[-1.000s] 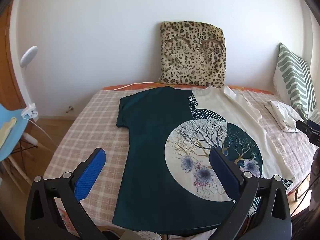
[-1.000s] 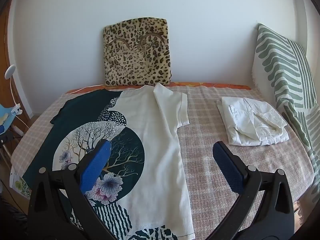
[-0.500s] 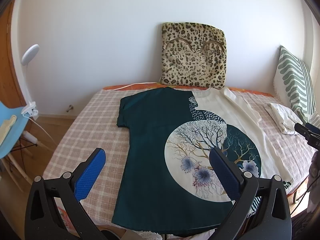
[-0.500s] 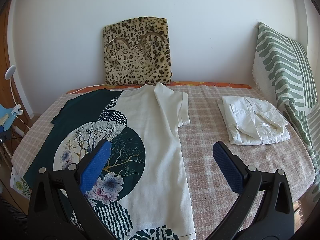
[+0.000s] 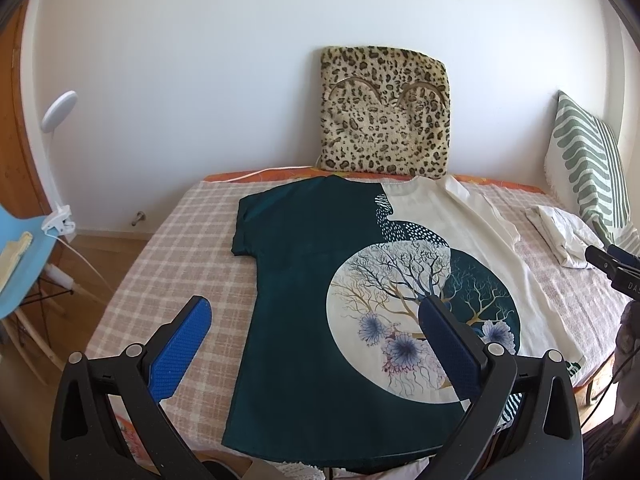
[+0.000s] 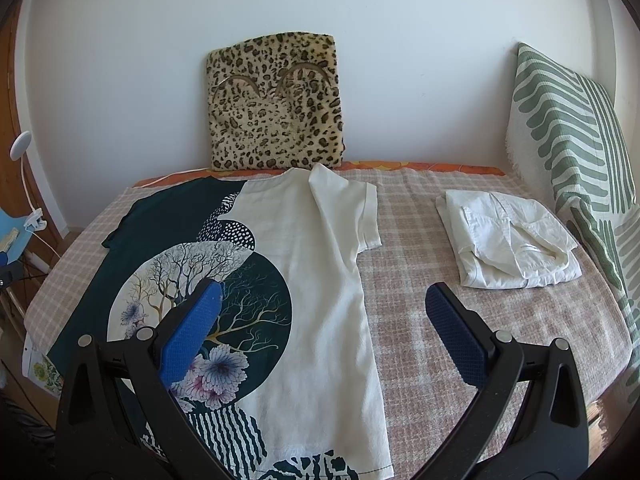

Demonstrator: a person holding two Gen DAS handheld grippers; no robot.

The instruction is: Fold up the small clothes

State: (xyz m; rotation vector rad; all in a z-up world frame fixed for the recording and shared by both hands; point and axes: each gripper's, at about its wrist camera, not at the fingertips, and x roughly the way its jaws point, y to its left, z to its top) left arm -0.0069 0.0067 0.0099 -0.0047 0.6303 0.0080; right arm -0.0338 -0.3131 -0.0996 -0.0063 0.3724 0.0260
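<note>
One T-shirt (image 5: 320, 292), neckline toward wall

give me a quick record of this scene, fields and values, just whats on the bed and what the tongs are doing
surface: bed with checked cover
garment to fold: t-shirt, spread flat, half dark green, half cream, tree-and-flower print
already folded: white garment, to the right of the t-shirt, apart from it
against wall: leopard cushion; striped pillow
left tongs: open, holding nothing
right tongs: open, holding nothing
</note>
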